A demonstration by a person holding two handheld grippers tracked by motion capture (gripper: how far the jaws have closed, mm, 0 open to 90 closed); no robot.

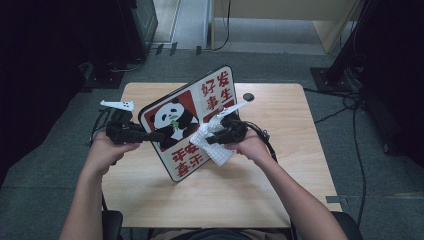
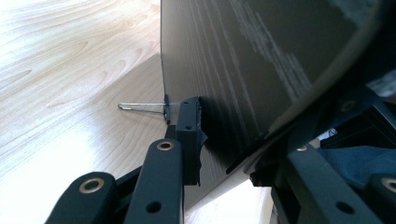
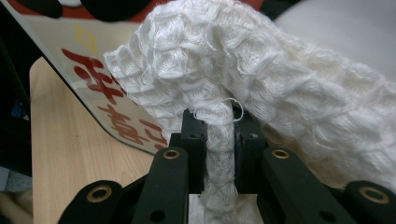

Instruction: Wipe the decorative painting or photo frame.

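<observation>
A board (image 1: 172, 120) with a panda picture and red characters stands tilted on its lower edge on the wooden table (image 1: 150, 200). My left gripper (image 1: 156, 136) is shut on the board's left edge. In the left gripper view its jaws (image 2: 233, 140) clamp the board's dark back (image 2: 243, 60), and a thin wire stand (image 2: 140, 107) sticks out of it. My right gripper (image 1: 209, 134) is shut on a white waffle-weave cloth (image 1: 214, 149), which lies against the board's printed face. In the right gripper view the cloth (image 3: 261, 79) bunches above the jaws (image 3: 219, 140), with the board (image 3: 93, 79) just behind it.
A small dark round thing (image 1: 248, 96) lies on the table near its far edge. Cables (image 1: 350, 105) trail over the grey carpet to the right. Dark equipment (image 1: 125, 30) stands at the back left.
</observation>
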